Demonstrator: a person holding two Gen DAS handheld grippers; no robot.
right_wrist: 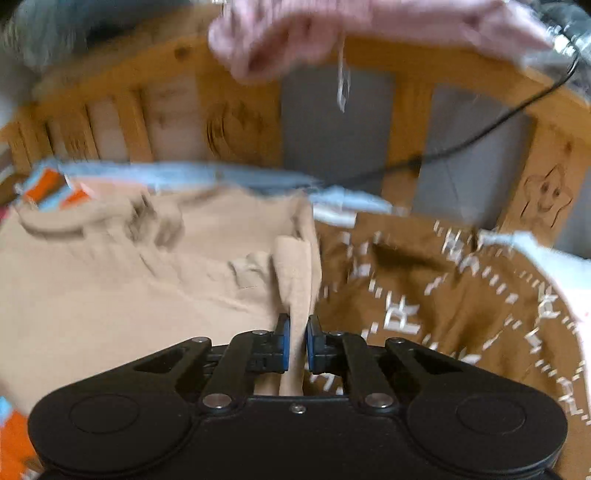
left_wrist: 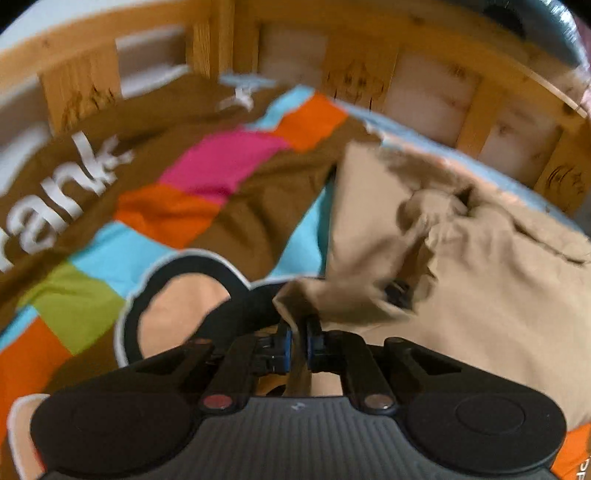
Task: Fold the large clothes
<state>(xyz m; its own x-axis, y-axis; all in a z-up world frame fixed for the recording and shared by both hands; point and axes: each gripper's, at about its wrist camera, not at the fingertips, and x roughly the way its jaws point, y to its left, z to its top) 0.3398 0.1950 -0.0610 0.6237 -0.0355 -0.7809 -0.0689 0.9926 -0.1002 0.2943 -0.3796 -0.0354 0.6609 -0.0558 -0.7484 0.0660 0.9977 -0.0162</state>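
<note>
A large beige garment (left_wrist: 480,295) lies spread and rumpled on a colourful bed cover (left_wrist: 207,177). My left gripper (left_wrist: 298,328) is shut on a corner of the beige garment, holding it just above the bed. In the right wrist view the same beige garment (right_wrist: 110,280) fills the left half. My right gripper (right_wrist: 298,325) is shut on a folded edge strip of it, which runs up between the blue pads (right_wrist: 283,339). Both views are motion-blurred.
A wooden slatted bed rail (left_wrist: 480,110) runs along the far side, also in the right wrist view (right_wrist: 406,66). A brown printed cover (right_wrist: 443,302) lies right of the garment. A pink cloth (right_wrist: 295,33) hangs over the rail, with a black cable (right_wrist: 480,136).
</note>
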